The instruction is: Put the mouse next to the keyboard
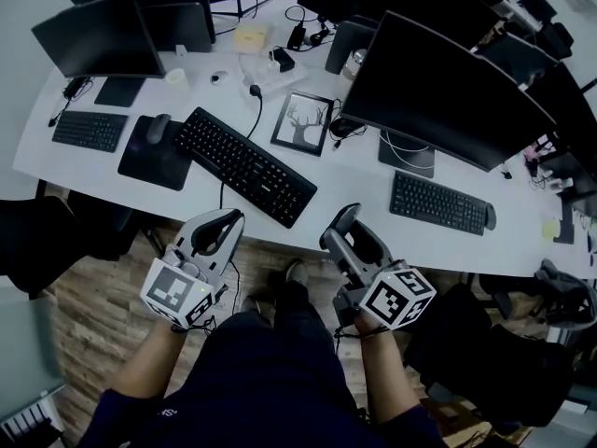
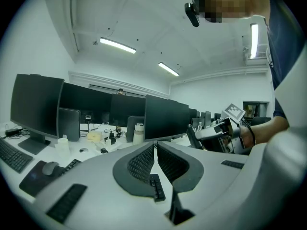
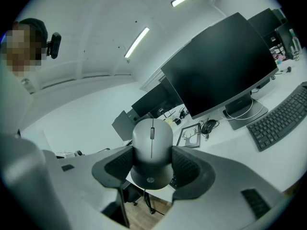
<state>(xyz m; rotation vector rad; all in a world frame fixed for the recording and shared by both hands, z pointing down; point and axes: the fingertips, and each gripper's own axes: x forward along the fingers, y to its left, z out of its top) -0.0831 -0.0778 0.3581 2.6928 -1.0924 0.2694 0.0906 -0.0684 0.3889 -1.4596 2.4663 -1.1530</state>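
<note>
Jaws of the right gripper (image 3: 152,158) are spread wide and clamped on a grey mouse (image 3: 152,145). The ribbed black pads press against its left and right flanks, about halfway along the body. The mouse sits lengthways along the jaws with its top turned toward that gripper's camera. Its scroll wheel is at the far end, and its rounded tail, marked with a small logo, hangs out past the pads on the near side. It is held in the air and touches nothing else.

The left gripper (image 2: 155,153) has its jaws closed pad against pad, with nothing between them.

In the head view both grippers are held side by side above the person's legs, at the near edge of the white worktop (image 1: 354,180). The right gripper's tip shows against that edge, between the long black keyboard (image 1: 244,164) lying askew in the middle and a second keyboard (image 1: 438,203) to the right, under a large dark monitor (image 1: 448,91). The grey rounded shape at that tip is probably the mouse, though it is small there. The mouse is apart from the black keyboard, to its right and nearer. Left of that keyboard, another mouse (image 1: 159,127) rests on a dark mouse pad (image 1: 149,161). A framed deer picture (image 1: 302,122) lies just beyond the keyboard's far right.
</note>
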